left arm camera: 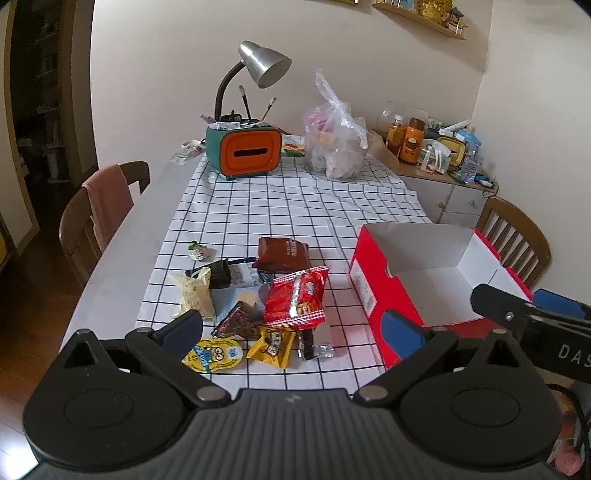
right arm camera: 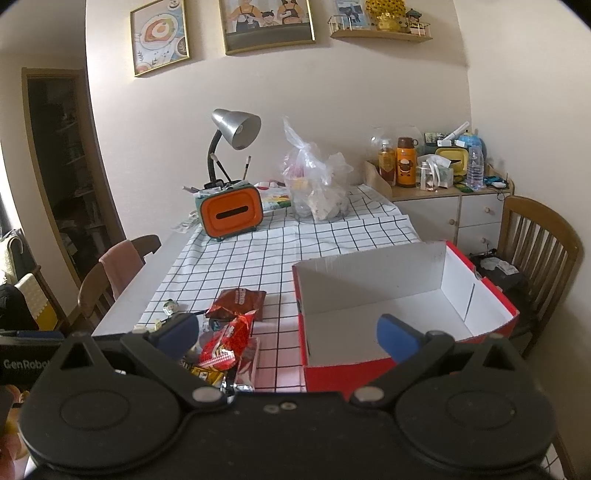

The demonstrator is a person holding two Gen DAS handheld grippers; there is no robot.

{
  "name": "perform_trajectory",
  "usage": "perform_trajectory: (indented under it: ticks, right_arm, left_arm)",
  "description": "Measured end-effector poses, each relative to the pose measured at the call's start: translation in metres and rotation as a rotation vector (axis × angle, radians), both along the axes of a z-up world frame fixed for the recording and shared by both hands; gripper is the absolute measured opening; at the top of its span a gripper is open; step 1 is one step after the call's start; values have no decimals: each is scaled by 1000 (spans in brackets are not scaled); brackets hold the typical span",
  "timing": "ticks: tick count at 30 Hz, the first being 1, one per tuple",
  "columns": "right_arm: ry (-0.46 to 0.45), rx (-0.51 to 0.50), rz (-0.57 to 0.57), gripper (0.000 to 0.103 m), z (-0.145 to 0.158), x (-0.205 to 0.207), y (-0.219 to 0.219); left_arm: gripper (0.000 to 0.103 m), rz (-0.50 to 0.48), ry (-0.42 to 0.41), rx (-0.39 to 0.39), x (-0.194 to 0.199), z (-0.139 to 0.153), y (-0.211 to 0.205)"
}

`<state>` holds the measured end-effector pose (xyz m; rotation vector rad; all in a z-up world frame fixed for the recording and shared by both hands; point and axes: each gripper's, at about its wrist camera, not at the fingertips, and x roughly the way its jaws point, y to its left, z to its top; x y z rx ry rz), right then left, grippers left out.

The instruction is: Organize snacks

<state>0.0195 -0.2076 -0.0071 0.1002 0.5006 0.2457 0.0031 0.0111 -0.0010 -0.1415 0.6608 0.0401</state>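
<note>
Several snacks [left arm camera: 291, 299] beside red box [left arm camera: 373, 295].

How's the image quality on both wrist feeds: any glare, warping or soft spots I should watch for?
Left wrist: strong fisheye bend at the wall and table edges; the foil wrapper glints, and the red box casts a pink tint on the cloth. Right wrist: same barrel warp, dark vignette in the corners, the doorway at left is murky; the snack pile sits partly hidden behind a finger.

Cream wall [right arm camera: 332, 110] ahead with framed pictures [right arm camera: 267, 24] and a shelf [right arm camera: 380, 35]; wooden chairs [right arm camera: 539, 251] flank the checked-cloth desk [right arm camera: 314, 236]; low cabinet [right arm camera: 461, 210] far right.
</note>
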Motion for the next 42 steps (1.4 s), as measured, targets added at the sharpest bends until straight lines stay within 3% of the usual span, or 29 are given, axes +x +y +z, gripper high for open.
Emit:
perform_trajectory:
  ticks: [42]
  right_arm:
    - [-29,-26,50,103,2,-4,8]
  left_arm:
    - [103,3,-2,31,-4,4,-1]
